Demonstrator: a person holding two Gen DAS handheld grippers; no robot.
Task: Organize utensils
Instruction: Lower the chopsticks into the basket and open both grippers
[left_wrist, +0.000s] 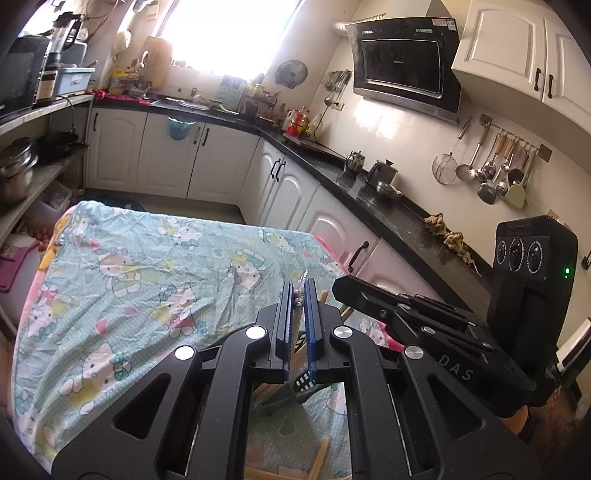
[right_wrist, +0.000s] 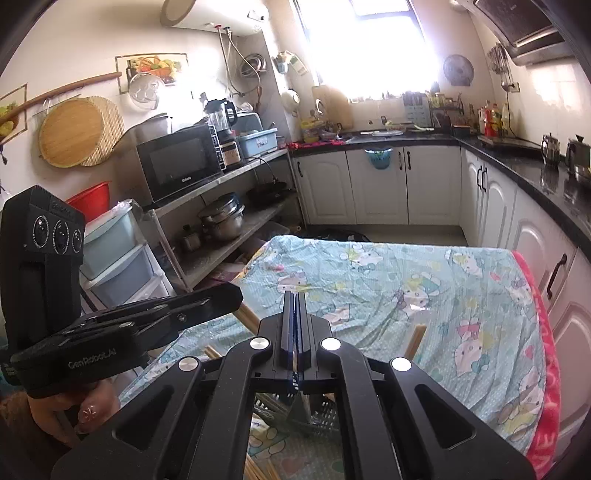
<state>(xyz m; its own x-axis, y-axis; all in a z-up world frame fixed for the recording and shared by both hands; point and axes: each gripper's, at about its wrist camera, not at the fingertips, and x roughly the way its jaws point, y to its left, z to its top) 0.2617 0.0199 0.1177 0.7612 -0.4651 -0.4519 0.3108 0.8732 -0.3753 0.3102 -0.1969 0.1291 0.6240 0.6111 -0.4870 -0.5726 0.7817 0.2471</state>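
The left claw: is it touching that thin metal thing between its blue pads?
Touching. The left wrist view shows the left claw shut on the thin metal utensil.

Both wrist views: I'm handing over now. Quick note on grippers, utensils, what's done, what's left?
Left gripper: shut on a thin metal utensil, tip poking out past the pads.
Right gripper: shut; nothing visibly held.
Wooden chopsticks lie loose on the patterned tablecloth; a dark slotted basket sits under the grippers.
Done: cannot tell.
Left: probably place the held utensil, then gather the chopsticks.
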